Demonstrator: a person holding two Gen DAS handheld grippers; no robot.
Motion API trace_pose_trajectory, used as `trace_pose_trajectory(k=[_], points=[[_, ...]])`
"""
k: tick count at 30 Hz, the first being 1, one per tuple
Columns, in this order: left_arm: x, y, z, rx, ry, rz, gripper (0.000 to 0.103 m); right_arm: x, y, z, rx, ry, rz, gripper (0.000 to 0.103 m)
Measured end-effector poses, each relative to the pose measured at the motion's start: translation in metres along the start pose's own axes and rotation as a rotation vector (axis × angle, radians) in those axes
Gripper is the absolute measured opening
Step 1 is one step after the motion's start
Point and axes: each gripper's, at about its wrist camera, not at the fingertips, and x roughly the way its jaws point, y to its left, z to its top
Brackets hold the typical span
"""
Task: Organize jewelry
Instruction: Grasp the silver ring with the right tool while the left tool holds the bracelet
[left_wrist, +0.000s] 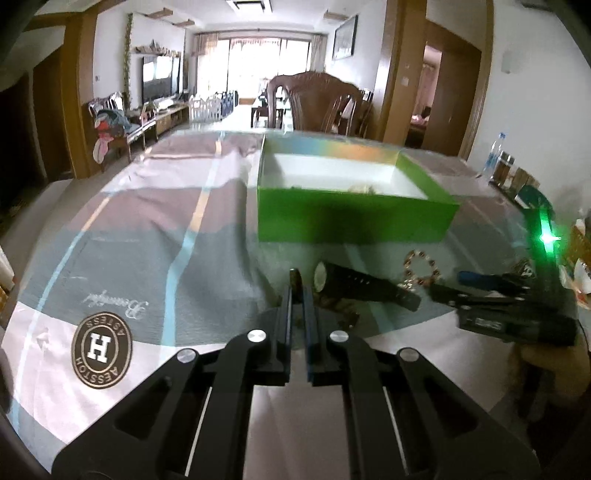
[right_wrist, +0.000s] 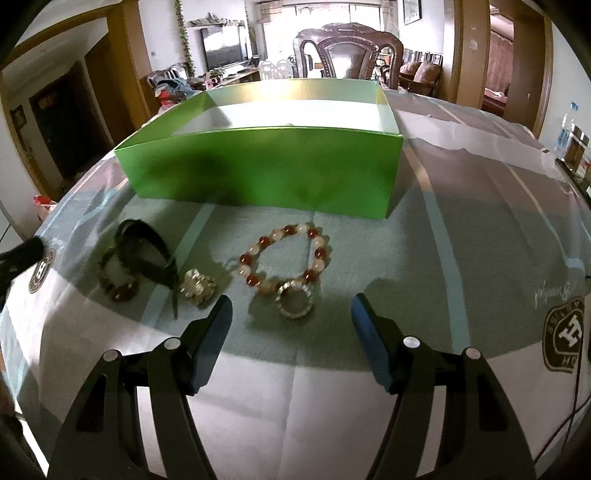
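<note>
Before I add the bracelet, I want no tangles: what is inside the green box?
The green box shows a white floor and one small pale cluster near its front wall. The front wall hides the floor strip just behind it.

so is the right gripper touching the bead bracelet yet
Apart. In the right wrist view the open right gripper hangs short of the bead bracelet; cloth shows between each fingertip and the beads.

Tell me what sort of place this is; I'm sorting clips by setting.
Most likely a home's open dining and living room. A carved wooden chair stands at a cloth-covered table, a TV sits on a low cabinet behind, and a curtained window lights the far end.
</note>
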Motion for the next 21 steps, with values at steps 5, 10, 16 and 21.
trace_pose_trajectory(k=[5,10,16,21], points=[[-0.021,0.001,0.0,0.005,-0.042,-0.007,0.006,0.005,0.004,0.005,-0.041,0.006,-0.032,0.03],[-0.034,0.002,-0.001,0.008,-0.06,-0.007,0.005,-0.001,0.005,0.002,-0.052,-0.003,-0.026,0.021],[-0.054,0.008,-0.003,0.001,-0.085,-0.006,0.005,-0.054,0.006,-0.009,-0.021,-0.093,0.023,0.021],[-0.072,0.006,-0.009,0.004,-0.105,-0.021,0.005,-0.114,0.009,-0.023,-0.008,-0.198,0.056,0.021]])
